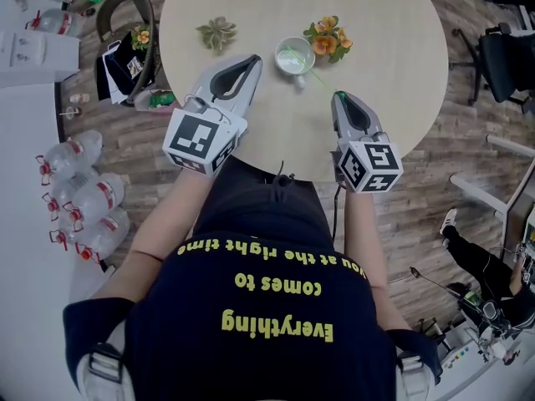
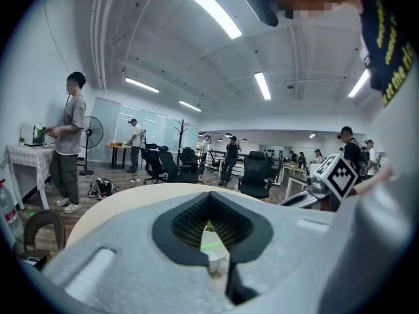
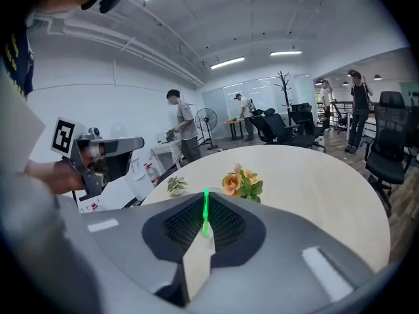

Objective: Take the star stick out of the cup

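Observation:
A white cup (image 1: 294, 55) stands on the round pale table (image 1: 393, 82). A thin green star stick (image 1: 318, 77) slants from inside the cup toward me. My right gripper (image 1: 336, 96) is shut on the stick's near end; in the right gripper view the stick (image 3: 205, 208) rises between the closed jaws of that gripper (image 3: 205, 231). My left gripper (image 1: 254, 60) is shut with nothing in it, its tip just left of the cup and apart from it. Through the left gripper (image 2: 209, 198) I see the cup (image 2: 213, 247) with a green streak across it.
A small succulent (image 1: 216, 32) and a bunch of orange flowers (image 1: 328, 38) flank the cup. Several water bottles (image 1: 84, 199) lie on the floor at the left, beside a chair with a bag (image 1: 124, 44). An office chair (image 1: 506, 61) stands at the right. People stand in the room beyond.

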`<state>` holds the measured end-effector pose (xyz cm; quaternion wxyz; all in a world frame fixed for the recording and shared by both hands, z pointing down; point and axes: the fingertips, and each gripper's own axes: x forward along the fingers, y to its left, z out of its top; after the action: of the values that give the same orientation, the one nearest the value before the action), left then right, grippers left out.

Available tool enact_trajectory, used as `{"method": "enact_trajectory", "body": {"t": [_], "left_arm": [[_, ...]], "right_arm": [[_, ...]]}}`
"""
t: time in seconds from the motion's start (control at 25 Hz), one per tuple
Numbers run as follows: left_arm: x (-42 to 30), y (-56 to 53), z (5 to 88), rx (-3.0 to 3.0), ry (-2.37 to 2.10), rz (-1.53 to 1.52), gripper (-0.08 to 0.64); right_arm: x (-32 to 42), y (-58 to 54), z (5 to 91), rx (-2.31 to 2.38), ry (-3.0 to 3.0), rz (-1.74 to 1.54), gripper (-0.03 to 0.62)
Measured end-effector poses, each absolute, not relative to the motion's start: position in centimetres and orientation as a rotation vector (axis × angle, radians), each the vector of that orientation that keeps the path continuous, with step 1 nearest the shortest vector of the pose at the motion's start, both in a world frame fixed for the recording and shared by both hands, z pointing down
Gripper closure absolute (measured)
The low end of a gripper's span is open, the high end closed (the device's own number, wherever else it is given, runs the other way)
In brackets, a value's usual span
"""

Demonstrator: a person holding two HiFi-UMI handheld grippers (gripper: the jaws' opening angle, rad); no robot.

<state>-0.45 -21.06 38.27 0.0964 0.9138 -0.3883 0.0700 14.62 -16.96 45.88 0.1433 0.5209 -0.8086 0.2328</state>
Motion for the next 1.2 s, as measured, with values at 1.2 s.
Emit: {"method": "enact_trajectory", "body": {"t": [1.2], "left_arm": [[-2.0, -20.8, 33.7, 2.757, -1.292, 0.13, 0.557]], "right_arm": [[15.3, -17.9, 34.4, 1.641, -2.537, 0.322, 0.563]]}}
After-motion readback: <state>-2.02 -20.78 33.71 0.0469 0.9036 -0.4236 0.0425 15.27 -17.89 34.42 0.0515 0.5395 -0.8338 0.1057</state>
